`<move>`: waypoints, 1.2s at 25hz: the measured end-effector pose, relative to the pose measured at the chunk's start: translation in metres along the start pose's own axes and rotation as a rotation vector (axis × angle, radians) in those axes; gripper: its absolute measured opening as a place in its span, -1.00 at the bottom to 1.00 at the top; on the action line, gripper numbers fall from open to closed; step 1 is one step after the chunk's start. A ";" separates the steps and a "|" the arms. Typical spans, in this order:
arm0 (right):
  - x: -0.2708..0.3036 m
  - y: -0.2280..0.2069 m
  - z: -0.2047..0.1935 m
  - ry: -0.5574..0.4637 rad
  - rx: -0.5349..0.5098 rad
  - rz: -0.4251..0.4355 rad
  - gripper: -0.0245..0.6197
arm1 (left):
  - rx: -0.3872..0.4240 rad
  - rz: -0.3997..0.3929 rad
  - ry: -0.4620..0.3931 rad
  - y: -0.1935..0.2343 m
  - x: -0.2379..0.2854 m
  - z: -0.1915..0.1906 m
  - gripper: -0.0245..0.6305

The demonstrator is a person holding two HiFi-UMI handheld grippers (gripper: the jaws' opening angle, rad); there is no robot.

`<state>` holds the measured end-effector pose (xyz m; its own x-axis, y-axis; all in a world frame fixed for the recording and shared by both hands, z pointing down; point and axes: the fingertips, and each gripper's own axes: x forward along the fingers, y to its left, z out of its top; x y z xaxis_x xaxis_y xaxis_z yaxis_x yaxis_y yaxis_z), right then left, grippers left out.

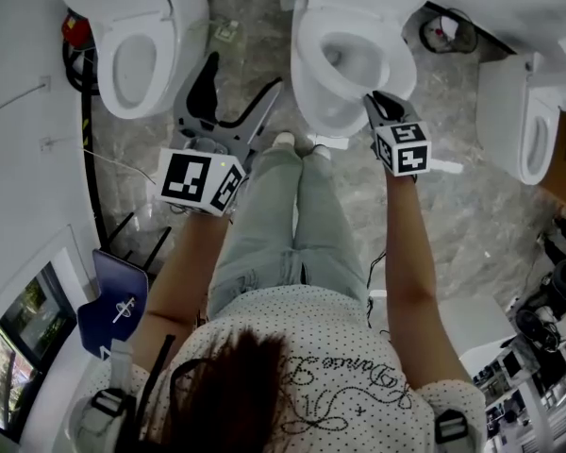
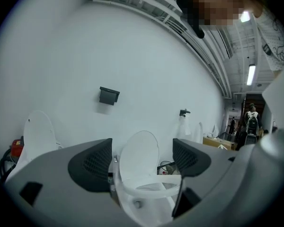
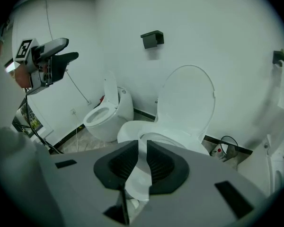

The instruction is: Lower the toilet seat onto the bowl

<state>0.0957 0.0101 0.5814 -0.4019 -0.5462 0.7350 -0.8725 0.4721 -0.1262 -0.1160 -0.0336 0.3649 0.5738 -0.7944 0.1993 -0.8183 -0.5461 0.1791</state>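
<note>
My right gripper has its jaws almost closed, pinching the toilet seat at its 5 o'clock edge. My left gripper waits at the seat's 9 o'clock, jaws wide open and empty.

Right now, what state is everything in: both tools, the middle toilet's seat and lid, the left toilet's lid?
toilet seat: down, about level over the bowl.
toilet lid: upright.
right tool: shut on the toilet seat's front edge.
left tool: open, empty, in the air.
left toilet's lid: raised.
</note>
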 end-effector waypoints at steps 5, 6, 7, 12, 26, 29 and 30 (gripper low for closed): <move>0.002 0.008 -0.017 -0.007 0.003 0.031 -0.72 | -0.007 0.016 0.016 -0.016 -0.001 -0.019 0.26; 0.003 0.009 -0.021 -0.007 0.006 0.037 -0.72 | -0.008 0.020 0.018 -0.019 -0.001 -0.022 0.26; 0.003 0.011 -0.025 -0.006 0.010 0.043 -0.72 | -0.010 0.023 0.022 -0.021 -0.002 -0.025 0.26; 0.008 0.018 -0.043 0.003 0.015 0.059 -0.73 | -0.020 0.032 0.034 -0.027 -0.005 -0.040 0.26; 0.036 0.041 -0.113 0.077 0.050 0.108 -0.76 | -0.038 0.055 0.074 -0.027 -0.010 -0.086 0.26; 0.044 0.046 -0.132 0.112 0.056 0.116 -0.77 | -0.044 0.059 0.084 -0.025 -0.010 -0.094 0.26; 0.048 0.047 -0.138 0.122 0.059 0.119 -0.78 | -0.045 0.060 0.087 -0.025 -0.010 -0.097 0.26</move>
<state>0.0734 0.1018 0.7024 -0.4693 -0.3992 0.7876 -0.8372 0.4848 -0.2532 -0.0983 0.0137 0.4521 0.5264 -0.7981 0.2930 -0.8499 -0.4845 0.2073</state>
